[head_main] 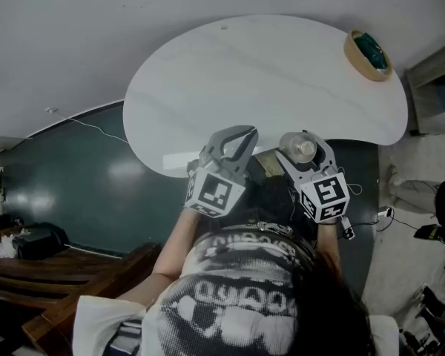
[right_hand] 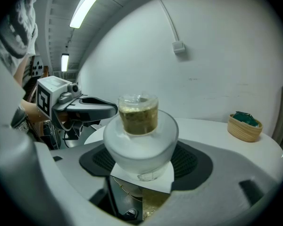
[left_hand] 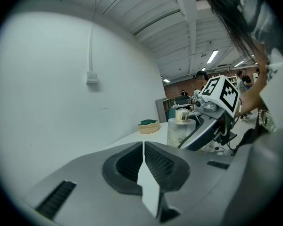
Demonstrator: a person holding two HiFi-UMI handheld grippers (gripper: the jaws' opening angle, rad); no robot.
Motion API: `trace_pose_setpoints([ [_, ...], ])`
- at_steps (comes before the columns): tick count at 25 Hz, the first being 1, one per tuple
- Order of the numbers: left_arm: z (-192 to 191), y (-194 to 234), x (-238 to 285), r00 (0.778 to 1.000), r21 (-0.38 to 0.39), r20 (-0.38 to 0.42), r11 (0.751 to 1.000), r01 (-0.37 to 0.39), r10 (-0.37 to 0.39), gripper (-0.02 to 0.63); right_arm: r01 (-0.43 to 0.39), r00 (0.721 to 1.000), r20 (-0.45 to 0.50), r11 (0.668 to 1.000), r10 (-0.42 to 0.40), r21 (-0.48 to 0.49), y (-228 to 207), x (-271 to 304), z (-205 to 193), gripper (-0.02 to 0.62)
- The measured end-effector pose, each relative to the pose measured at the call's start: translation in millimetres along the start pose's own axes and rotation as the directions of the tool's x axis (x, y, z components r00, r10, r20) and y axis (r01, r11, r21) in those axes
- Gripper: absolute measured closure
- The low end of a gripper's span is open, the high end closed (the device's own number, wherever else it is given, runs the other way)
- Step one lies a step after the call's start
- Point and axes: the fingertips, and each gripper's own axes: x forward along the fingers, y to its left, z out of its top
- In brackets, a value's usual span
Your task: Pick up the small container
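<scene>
In a white-walled room with dark green floor [head_main: 81, 176], beside a curved white table [head_main: 267, 73], the left gripper [head_main: 239, 136] sits closed and empty while the right gripper [head_main: 305, 153] clamps the small container [right_hand: 138, 126], a frosted tub with a clear, brown-filled cap and a hidden base, at the table's near edge.

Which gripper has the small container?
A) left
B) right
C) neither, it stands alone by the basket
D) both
B. The right gripper view shows the frosted small container clamped between the pads of the right gripper, while the left gripper has its jaws together on nothing.
</scene>
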Motion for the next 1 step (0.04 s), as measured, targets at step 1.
trace_pose_setpoints([
  [1, -0.5, -0.6, 1.0, 1.0, 0.0, 0.0, 1.0, 0.0, 0.0, 0.595, 0.0, 1.0, 0.0, 1.0, 0.0, 0.0, -0.8, 0.0, 0.1, 0.267],
])
